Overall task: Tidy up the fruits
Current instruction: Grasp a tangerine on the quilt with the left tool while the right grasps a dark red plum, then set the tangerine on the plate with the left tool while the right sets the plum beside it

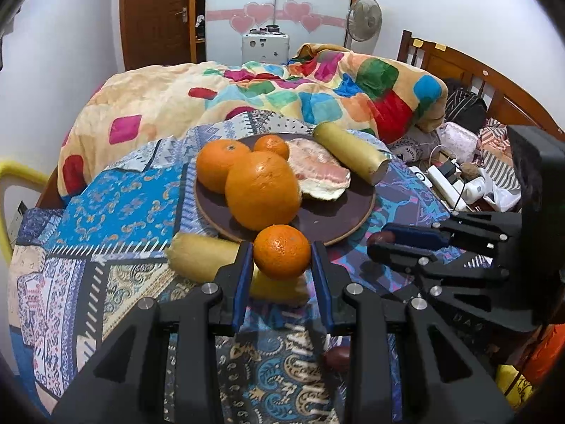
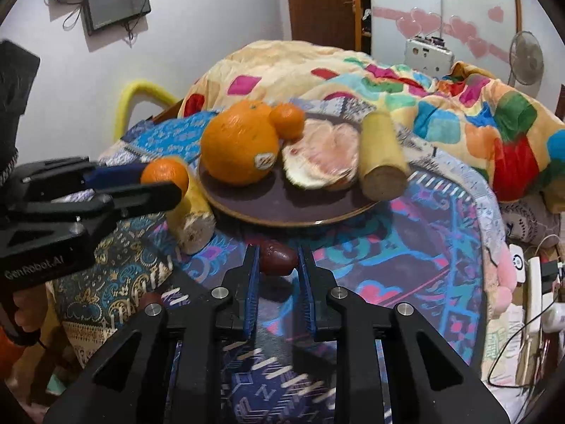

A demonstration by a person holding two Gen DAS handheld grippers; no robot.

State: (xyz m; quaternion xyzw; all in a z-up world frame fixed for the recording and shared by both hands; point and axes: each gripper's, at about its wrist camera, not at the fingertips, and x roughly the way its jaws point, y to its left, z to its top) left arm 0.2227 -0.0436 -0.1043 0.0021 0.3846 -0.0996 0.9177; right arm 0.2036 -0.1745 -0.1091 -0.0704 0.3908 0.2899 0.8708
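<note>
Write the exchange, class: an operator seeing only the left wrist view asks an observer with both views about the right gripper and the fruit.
Operator: What is at the right gripper's tip? I see only a dark blob.
Observer: The right gripper has a dark red date between its jaws.
Operator: Is the big orange labelled?
Observer: Yes, the big orange bears a sticker low on the side facing the right camera.

A multicoloured blanket (image 1: 247, 95) is heaped on the bed. A wooden door (image 1: 155, 14), a standing fan (image 1: 365, 19) and a wall-mounted screen (image 2: 116, 3) are visible behind.
</note>
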